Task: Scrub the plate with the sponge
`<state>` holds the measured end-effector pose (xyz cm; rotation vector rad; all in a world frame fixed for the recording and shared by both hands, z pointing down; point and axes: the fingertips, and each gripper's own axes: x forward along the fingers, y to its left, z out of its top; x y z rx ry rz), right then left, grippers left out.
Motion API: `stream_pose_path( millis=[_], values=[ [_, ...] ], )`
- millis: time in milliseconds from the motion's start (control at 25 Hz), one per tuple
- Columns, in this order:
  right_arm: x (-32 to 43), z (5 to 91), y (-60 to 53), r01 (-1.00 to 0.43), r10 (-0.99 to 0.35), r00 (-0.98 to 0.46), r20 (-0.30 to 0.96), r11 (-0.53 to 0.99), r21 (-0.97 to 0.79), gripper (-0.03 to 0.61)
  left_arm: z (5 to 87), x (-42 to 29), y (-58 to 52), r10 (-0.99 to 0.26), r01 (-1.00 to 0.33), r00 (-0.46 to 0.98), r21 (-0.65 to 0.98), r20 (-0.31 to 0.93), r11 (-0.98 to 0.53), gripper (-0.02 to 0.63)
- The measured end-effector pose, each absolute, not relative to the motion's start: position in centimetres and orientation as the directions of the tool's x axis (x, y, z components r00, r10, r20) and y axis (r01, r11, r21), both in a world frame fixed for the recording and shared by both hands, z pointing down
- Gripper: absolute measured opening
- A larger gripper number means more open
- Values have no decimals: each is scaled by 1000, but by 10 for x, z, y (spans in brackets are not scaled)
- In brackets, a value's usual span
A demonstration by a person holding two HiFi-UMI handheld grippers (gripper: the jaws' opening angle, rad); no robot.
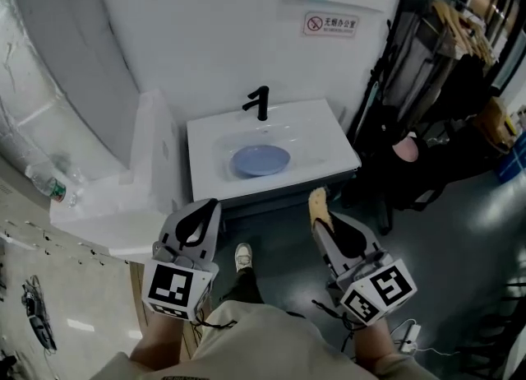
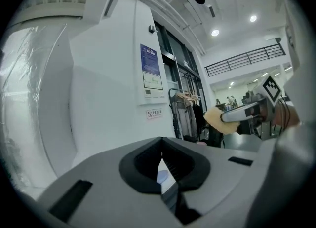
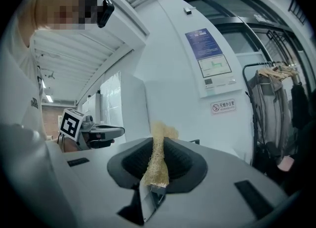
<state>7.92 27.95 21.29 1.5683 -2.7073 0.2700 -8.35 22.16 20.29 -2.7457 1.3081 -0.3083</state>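
Jaws of left gripper (image 2: 163, 171): pressed together with nothing between them.
Jaws of right gripper (image 3: 154, 175): clamped on the sponge (image 3: 159, 155), which is squeezed flat and stands upright out of the grip.
Sponge: yellowish and coarse. In the head view it sticks out past the tips of the right gripper (image 1: 327, 224) as a tan tuft (image 1: 318, 204). The left gripper view shows it too (image 2: 216, 121).
Plate (image 1: 260, 159): pale blue and round, lying in the bowl of the white washbasin (image 1: 333, 141), just in front of the black tap (image 1: 260, 104).
Left gripper (image 1: 207, 210): held low in front of the person, on the near side of the washbasin and well apart from the plate.
Right gripper: level with the left one and clear of the washbasin's front edge, so the sponge does not touch the plate.
Surroundings: a clothes rack (image 1: 436, 82) with dark garments stands to the right of the washbasin. A small sign (image 1: 330, 24) hangs on the wall above. The person's shoe (image 1: 243, 257) is on the grey floor (image 1: 460, 230) between the grippers.
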Motion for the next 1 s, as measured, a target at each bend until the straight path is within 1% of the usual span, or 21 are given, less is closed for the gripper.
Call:
stream_pose_path(
  millis=[480,760,1000],
  values=[
    [78,222,113,-877,-867,-473,156,446,-179,72,231,-75,57,-710,-702,653,-138,264,-698,6],
    [67,223,13,-886,-873,-456,173,426,-182,72,230,-82,-36,-684,-684,679,-110,266,-721,6],
    [55,229,-37,-889,-874,-450,181,422,-176,74,236,-92,-86,-681,-687,683,-87,262,-722,6]
  ],
)
